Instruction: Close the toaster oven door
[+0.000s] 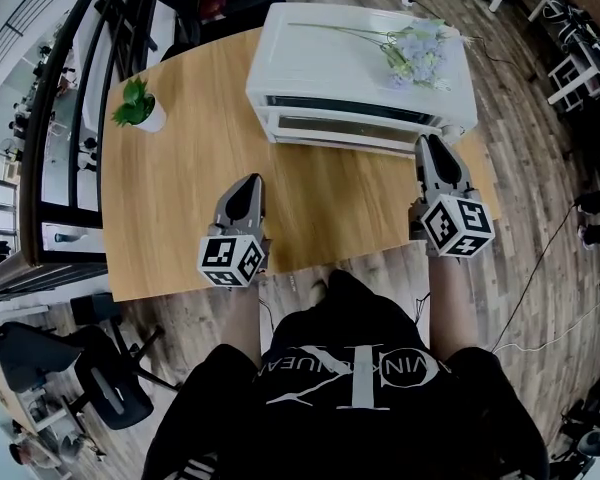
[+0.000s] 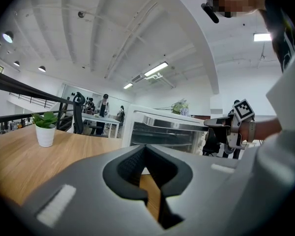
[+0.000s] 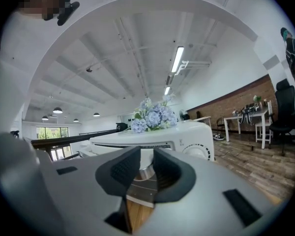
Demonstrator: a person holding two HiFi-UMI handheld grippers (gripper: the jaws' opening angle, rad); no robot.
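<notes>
Head view: left gripper, right gripper point toward toaster oven.

Head view: the tip of your right gripper covers the front right corner of the oven, so contact w/ the oven door can't be told. Your hands are hidden under both grippers. In its own view, the left gripper blocks the oven btm & most of the table. The right gripper view is the same. People in bkgd are too small to make out.
</notes>
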